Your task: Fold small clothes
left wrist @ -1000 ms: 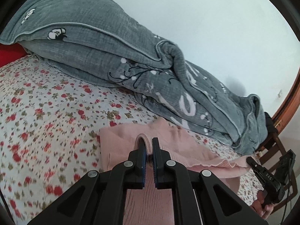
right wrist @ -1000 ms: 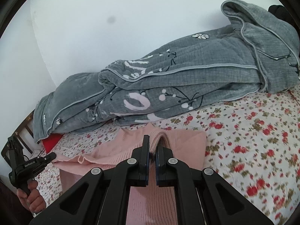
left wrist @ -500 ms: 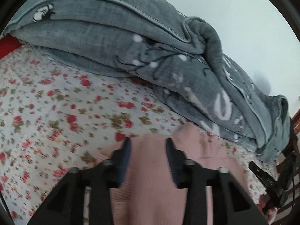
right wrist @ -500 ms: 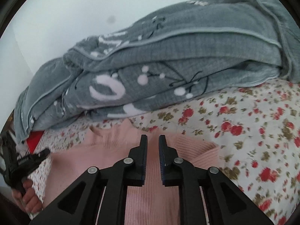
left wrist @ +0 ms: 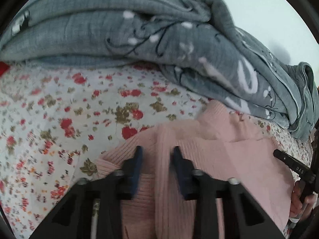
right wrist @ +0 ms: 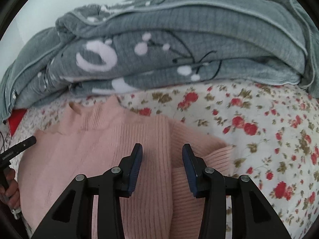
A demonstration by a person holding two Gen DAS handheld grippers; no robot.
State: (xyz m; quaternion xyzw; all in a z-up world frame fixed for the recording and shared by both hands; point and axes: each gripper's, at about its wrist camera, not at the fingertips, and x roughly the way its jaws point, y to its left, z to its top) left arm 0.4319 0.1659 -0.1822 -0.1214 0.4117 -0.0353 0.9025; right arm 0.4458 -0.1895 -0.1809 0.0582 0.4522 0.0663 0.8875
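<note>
both tools released over pink sweater on bed.
left tool (left wrist: 156, 153): jaws apart, just been closing, a raised sweater (left wrist: 229, 159) fold between them, pads not pressing. right tool (right wrist: 162, 151): jaws apart, just been opening, above the sweater's lower centre. sweater lies flat on floral sheet (right wrist: 269, 123), collar toward grey blanket (right wrist: 179, 39) at frame top.

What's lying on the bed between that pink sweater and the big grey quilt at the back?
Only a bare strip of the flowered bedsheet separates the pink sweater from the grey quilt. The right wrist view shows it best; the collar nearly reaches the quilt.
</note>
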